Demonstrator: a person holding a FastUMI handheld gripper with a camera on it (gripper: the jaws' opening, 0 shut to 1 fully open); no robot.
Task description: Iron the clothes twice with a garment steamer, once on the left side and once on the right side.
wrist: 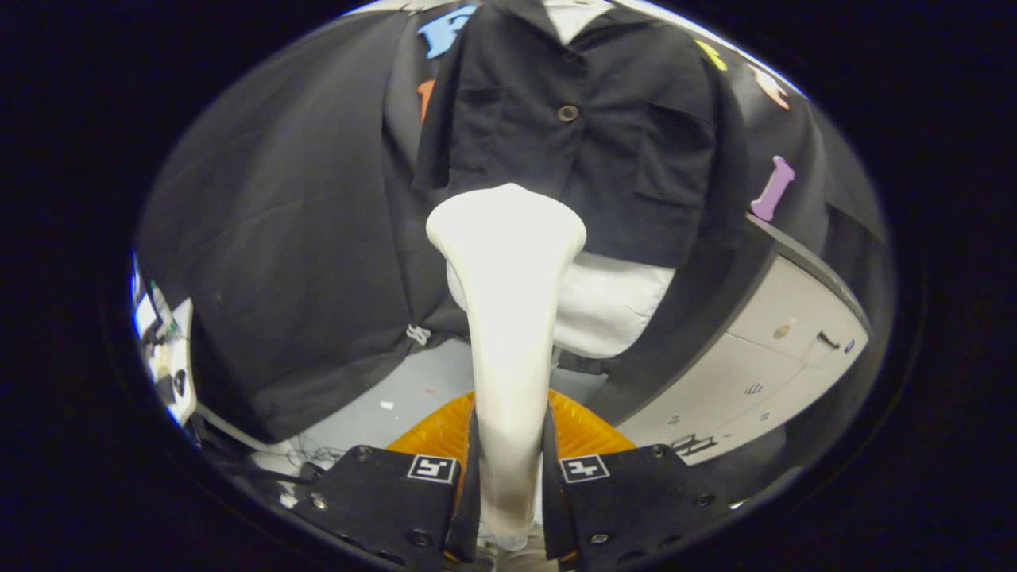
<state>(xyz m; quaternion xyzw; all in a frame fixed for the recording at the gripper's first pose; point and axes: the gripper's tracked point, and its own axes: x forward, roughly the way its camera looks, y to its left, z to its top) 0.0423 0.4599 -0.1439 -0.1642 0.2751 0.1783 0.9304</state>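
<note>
I have the garment steamer (508,318) clamped in the claw (508,469), both fingers pressing on its handle from either side. Its long axis runs straight away from me, along the fingers, and the wide flared head is at the far end, pointing at the dark jacket (580,135) hanging ahead. The head sits low on the garment, near the hem and a little left of the button (567,113) line, over the pale mannequin body (612,302) showing below the hem. I cannot tell whether the head touches the cloth or stops just short of it. From this one look I cannot judge which pass is under way or whether either side is finished; I would treat both strokes as still to confirm. A pale cabinet (763,357) stands to the right.
</note>
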